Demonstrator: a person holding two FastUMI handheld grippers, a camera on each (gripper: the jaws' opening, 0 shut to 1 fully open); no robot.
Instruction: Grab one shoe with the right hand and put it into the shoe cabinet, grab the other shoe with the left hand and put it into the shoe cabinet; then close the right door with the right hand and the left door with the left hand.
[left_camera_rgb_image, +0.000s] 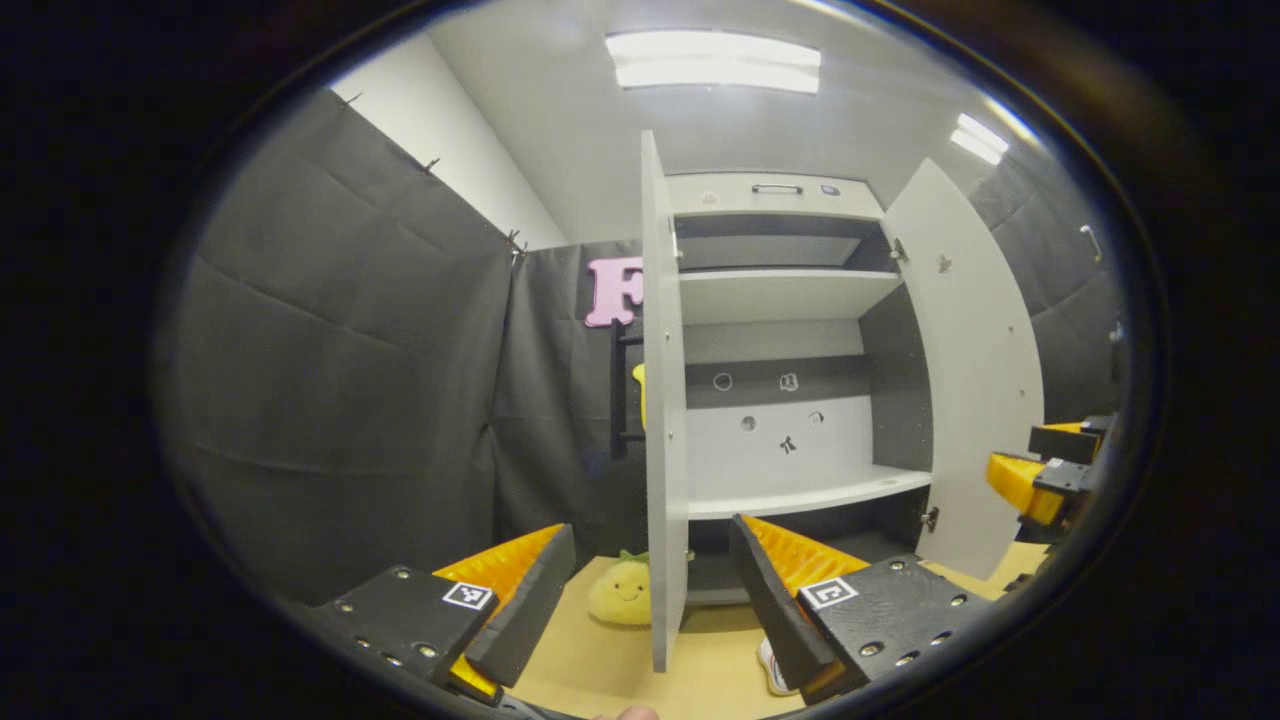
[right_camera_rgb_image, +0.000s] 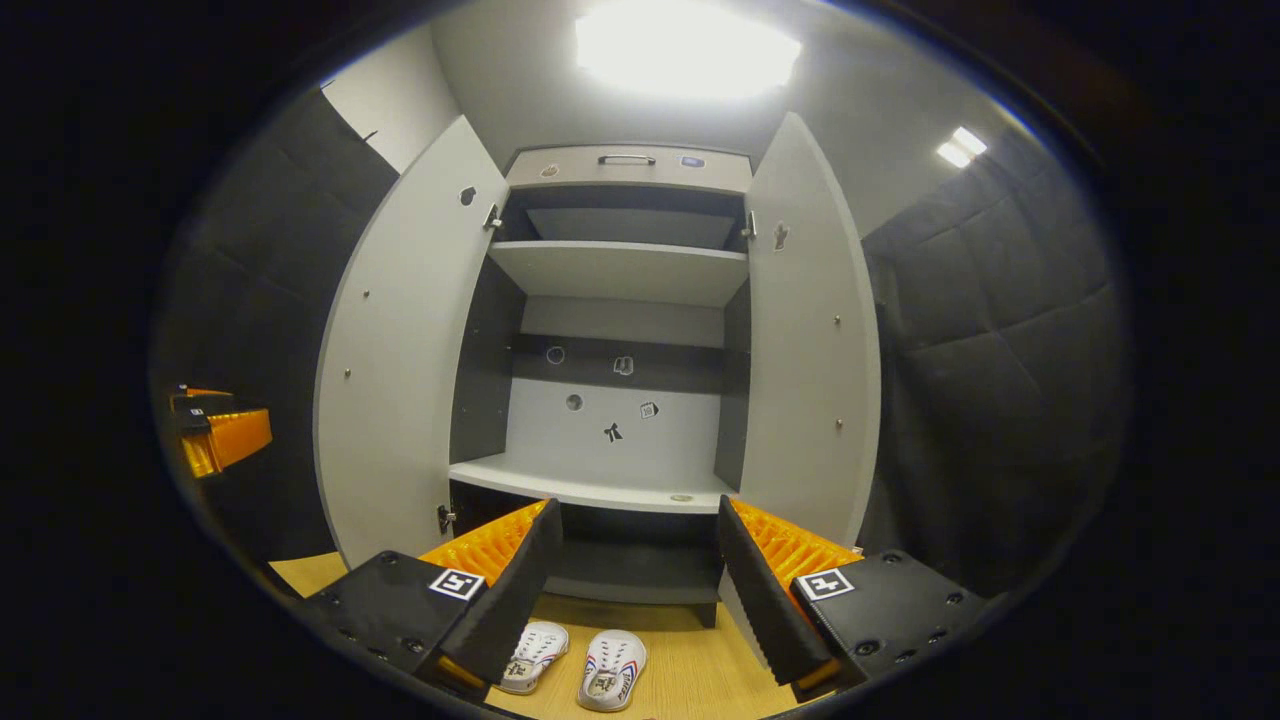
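black quilted cloth walls close the booth, pale wooden floor (right_camera_rgb_image: 690, 680) underneath. i see the tall grey shoe cabinet (right_camera_rgb_image: 620, 265) straight ahead of my right gripper (right_camera_rgb_image: 633, 565), both doors swung open: left door (right_camera_rgb_image: 400, 350) and right door (right_camera_rgb_image: 810, 340) standing out to either side, shelves inside bare. right gripper's jaws are spread wide, nothing between them. two white slip-on shoes with red and blue stripes (right_camera_rgb_image: 612, 670) lie side by side on the floor just below and ahead of it, in front of the cabinet's bottom opening, the left one (right_camera_rgb_image: 535, 652) partly behind the left finger. my left gripper (left_camera_rgb_image: 650, 590) is also spread apart and holds nothing; the edge of the cabinet's left door (left_camera_rgb_image: 662, 400) sits right between its fingers, further off. a yellow plush toy with a smiling face (left_camera_rgb_image: 620, 592) rests on the floor beyond that door. the right gripper shows at the far right edge of the left gripper view.
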